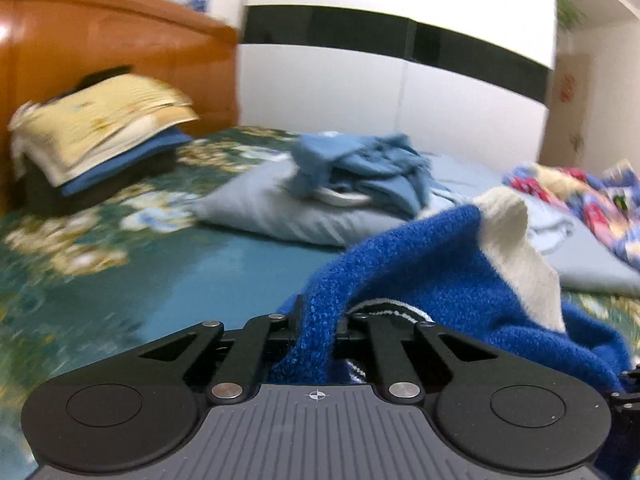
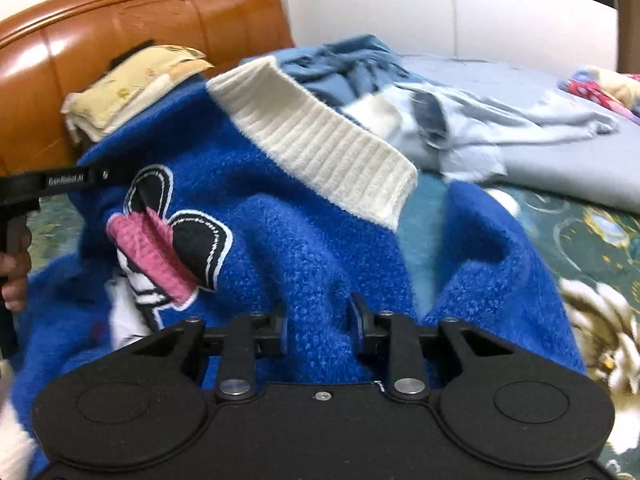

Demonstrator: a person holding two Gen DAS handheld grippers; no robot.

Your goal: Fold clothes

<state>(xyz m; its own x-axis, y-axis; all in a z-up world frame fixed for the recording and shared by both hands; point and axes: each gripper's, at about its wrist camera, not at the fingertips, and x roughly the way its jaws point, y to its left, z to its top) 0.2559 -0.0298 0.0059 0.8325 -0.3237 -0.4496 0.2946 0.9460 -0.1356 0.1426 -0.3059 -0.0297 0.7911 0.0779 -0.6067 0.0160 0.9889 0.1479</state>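
A fuzzy blue sweater (image 2: 304,236) with white ribbed cuffs (image 2: 320,136) and a black, pink and white cartoon patch (image 2: 168,236) hangs bunched over the bed. My right gripper (image 2: 320,320) is shut on a fold of the blue sweater. My left gripper (image 1: 318,324) is shut on another part of the sweater (image 1: 420,276), whose white cuff (image 1: 516,256) stands up to the right. The left gripper's body (image 2: 52,180) shows at the left edge of the right wrist view, held by a hand.
The bed has a green floral cover (image 1: 80,248). A light blue pillow (image 1: 280,208) carries crumpled blue clothes (image 1: 360,168). Folded yellow and blue items (image 1: 100,132) are stacked by the wooden headboard (image 1: 120,40). A colourful blanket (image 1: 580,196) lies at the right; white wardrobes stand behind.
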